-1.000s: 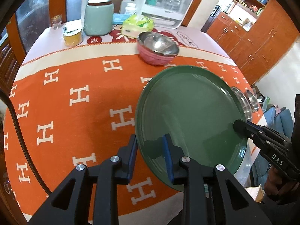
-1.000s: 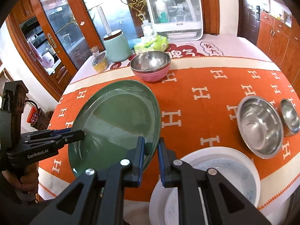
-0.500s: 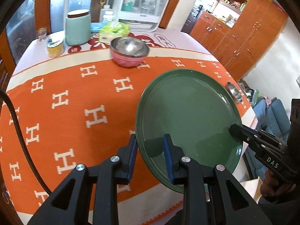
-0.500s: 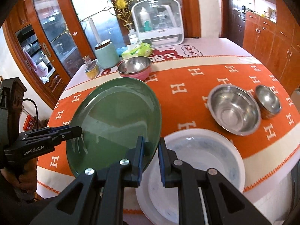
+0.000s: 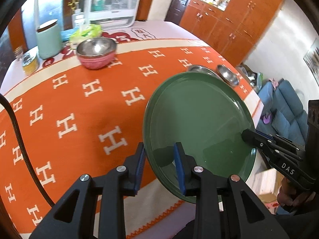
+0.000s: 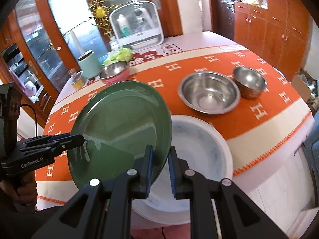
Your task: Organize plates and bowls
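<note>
A large green plate (image 5: pixel 199 123) hangs tilted above the table's near edge, held by two opposite rims. My left gripper (image 5: pixel 159 153) is shut on its left rim, blue pads on either face. My right gripper (image 6: pixel 160 155) is shut on the right rim and shows in the left wrist view as a black tip (image 5: pixel 246 135). In the right wrist view the green plate (image 6: pixel 123 119) overlaps the left side of a big white plate (image 6: pixel 199 153) lying on the table. Beyond stand a large steel bowl (image 6: pixel 209 95) and a small steel bowl (image 6: pixel 249 81). A pink bowl (image 5: pixel 96 61) holds another steel bowl.
The round table wears an orange cloth (image 5: pixel 79 109) with white H marks. At its far side stand a mint canister (image 5: pixel 48 39), a yellow jar (image 5: pixel 30 63), a green tissue pack (image 5: pixel 87 31) and a white box (image 5: pixel 113 2). A blue sofa (image 5: pixel 285 107) sits right of the table.
Both grippers have carried the green plate sideways along the table's near edge, toward the white plate and the steel bowls. It now overlaps the white plate. Both grips are unchanged.
</note>
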A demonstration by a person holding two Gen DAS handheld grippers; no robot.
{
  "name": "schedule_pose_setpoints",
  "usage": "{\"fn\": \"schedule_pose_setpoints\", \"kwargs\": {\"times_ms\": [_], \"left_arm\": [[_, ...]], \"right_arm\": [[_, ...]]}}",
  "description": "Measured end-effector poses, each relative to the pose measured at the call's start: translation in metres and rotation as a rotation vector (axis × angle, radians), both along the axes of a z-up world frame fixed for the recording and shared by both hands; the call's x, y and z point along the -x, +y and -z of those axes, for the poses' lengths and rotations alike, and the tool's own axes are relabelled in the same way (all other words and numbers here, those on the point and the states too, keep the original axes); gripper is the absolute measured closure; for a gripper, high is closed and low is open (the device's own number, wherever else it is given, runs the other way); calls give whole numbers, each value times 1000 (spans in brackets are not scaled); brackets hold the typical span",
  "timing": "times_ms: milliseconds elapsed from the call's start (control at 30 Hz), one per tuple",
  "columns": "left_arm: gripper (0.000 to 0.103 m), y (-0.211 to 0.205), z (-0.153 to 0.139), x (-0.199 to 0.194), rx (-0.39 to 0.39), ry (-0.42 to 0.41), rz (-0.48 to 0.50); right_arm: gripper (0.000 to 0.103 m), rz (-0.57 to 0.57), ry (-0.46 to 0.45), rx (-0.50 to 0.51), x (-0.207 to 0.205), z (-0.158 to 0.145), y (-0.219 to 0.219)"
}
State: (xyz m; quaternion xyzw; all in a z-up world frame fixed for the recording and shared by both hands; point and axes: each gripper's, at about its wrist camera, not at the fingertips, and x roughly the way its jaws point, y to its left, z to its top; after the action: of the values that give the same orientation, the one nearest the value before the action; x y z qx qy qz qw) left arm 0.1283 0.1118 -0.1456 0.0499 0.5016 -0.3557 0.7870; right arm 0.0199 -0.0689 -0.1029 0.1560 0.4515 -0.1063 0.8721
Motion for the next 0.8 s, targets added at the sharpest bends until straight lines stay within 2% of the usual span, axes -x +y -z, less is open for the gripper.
{"fn": "schedule_pose_setpoints", "kwargs": {"times_ms": [400, 600, 800], "left_arm": [[75, -47, 20, 22, -86, 45, 99], [75, -67, 36, 27, -159, 72, 125], [75, -80, 44, 28, -196, 91, 130]], "right_arm": [[86, 79, 86, -27, 30, 24, -30], [85, 79, 139, -42, 31, 39, -43], [84, 68, 190, -68, 28, 54, -55]]}}
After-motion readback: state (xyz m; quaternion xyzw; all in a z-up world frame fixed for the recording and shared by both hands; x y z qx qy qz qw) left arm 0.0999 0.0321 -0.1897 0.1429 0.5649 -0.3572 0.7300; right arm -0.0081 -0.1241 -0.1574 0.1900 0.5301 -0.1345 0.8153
